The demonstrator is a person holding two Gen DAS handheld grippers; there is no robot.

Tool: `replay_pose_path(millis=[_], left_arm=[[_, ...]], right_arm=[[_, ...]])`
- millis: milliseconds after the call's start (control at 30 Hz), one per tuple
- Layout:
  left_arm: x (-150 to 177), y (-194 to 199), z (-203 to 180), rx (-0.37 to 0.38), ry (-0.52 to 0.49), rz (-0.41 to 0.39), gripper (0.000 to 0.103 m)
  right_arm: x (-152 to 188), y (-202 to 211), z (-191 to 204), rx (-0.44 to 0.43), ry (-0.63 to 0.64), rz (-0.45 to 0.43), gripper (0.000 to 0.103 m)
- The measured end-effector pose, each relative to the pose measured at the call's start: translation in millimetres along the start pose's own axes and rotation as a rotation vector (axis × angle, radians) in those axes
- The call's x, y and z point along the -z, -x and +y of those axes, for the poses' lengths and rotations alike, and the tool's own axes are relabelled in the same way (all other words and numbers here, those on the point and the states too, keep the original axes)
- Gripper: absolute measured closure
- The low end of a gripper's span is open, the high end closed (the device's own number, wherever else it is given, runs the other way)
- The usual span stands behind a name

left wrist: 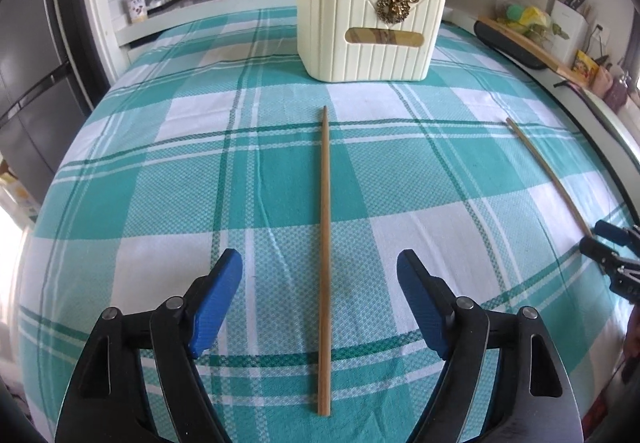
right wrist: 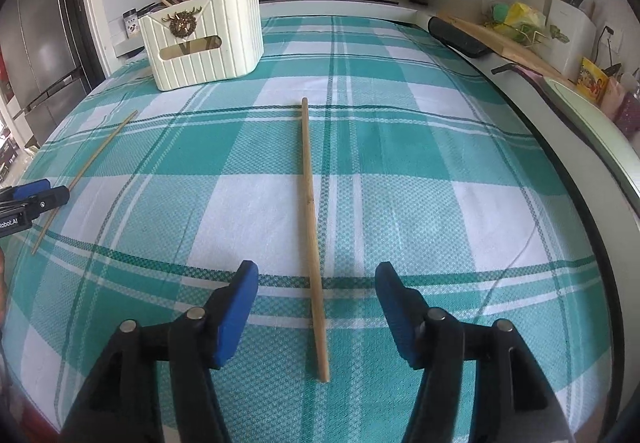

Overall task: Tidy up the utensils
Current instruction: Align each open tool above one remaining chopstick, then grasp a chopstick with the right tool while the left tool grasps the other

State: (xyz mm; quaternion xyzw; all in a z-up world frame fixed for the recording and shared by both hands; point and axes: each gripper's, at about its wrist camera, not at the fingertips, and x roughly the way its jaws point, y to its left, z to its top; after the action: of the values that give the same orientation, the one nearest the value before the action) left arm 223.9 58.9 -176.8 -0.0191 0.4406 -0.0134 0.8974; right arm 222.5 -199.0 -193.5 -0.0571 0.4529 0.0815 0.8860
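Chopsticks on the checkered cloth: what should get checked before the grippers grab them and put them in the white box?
1. Left gripper open wide: ok.
2. Left chopstick lies centered between its jaws: ok.
3. Right gripper open wide: ok.
4. Right chopstick lies between its jaws, slightly slanted: ok.
5. White box stands upright with its top open: ok.
6. Room left inside the box among the utensils already there: cannot tell.
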Motion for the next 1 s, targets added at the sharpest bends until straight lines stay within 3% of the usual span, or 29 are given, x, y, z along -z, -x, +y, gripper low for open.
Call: replay_pose_path(millis=[400,800,1000], left_arm=[[0.7,0.7,-4.3,0.010,-0.020,0.014,0.021],[-10.1,15.6,12.5,0.049,0.033,-0.013,0.021],[-20.4,18.3,32.4,0.108,0.059,0.017,0.021]], right_arm=[[2.1,-2.6,0.6,-0.004,0.013,-0.019,0.035],[2.0,-3.3,1.7,-0.007,0.013,-0.023,0.032],[-8.8,-4.8,-3.6,-0.064,0.035,0.066,0.032]])
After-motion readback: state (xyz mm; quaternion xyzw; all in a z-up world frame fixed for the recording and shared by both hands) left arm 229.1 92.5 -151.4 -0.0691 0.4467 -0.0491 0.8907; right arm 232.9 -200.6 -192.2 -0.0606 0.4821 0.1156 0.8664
